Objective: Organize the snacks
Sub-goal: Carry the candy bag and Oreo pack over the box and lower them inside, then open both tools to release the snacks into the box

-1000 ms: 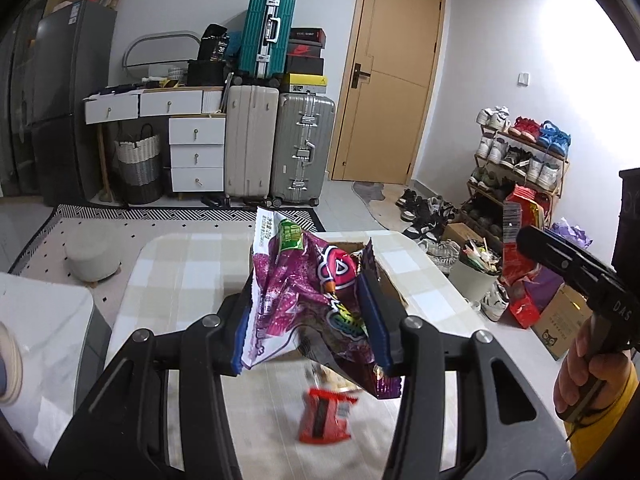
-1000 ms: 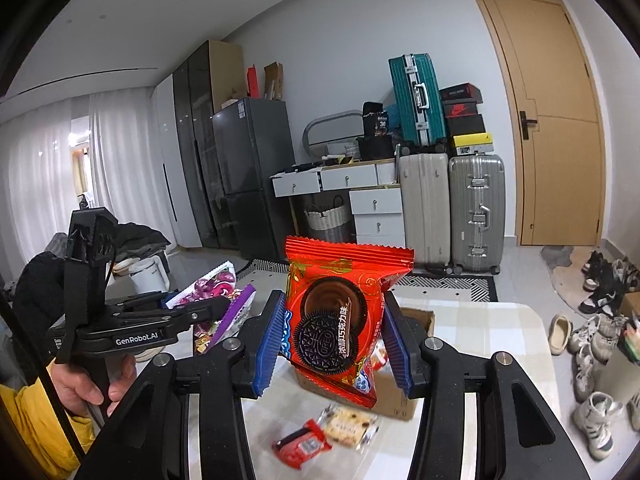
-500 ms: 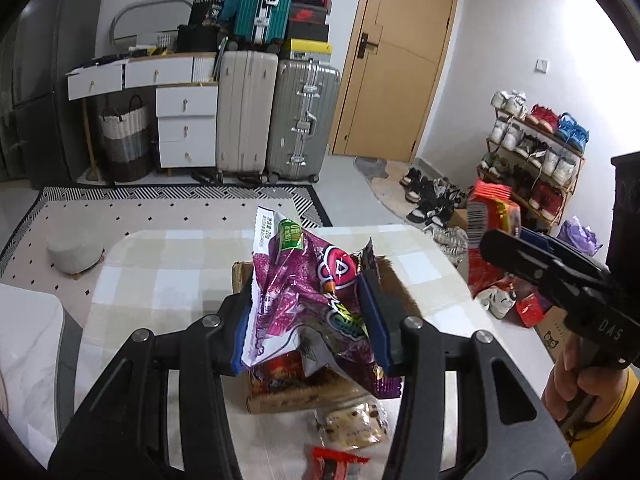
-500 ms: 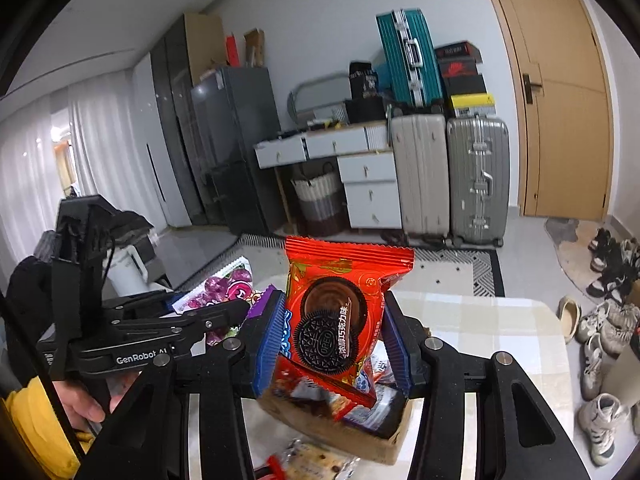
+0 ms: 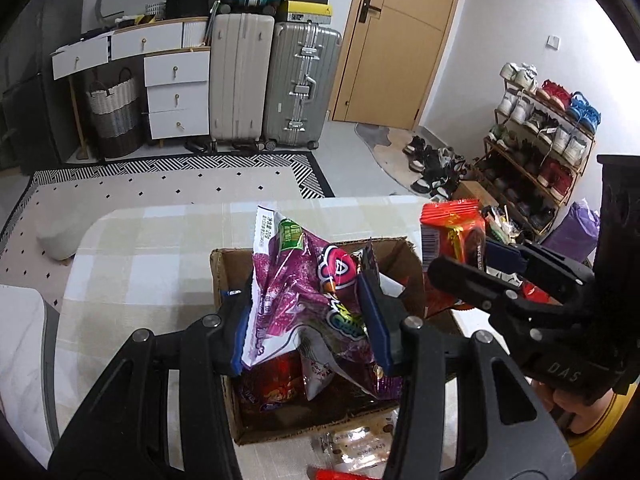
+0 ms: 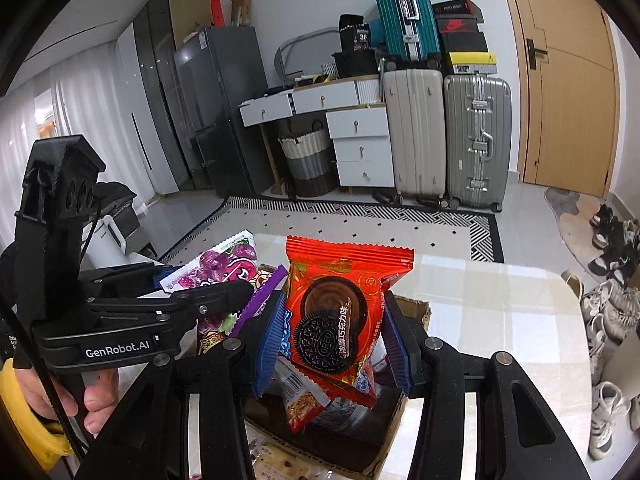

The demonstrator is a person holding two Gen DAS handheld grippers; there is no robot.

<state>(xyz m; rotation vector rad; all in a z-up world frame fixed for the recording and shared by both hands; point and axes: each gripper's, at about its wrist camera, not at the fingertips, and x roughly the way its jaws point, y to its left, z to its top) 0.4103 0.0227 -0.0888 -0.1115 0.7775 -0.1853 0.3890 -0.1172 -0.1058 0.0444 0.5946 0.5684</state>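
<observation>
Your left gripper (image 5: 308, 320) is clamped on a purple candy bag (image 5: 304, 296), held above the open cardboard box (image 5: 224, 280) near the worktop's (image 5: 140, 264) near edge. Your right gripper (image 5: 472, 264) comes in from the right, gripping a red cookie packet (image 5: 452, 228) over the box's right wall.

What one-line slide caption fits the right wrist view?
Right gripper clamps a red Oreo packet above the cardboard box; beside it, the left gripper holds a purple snack bag.
</observation>
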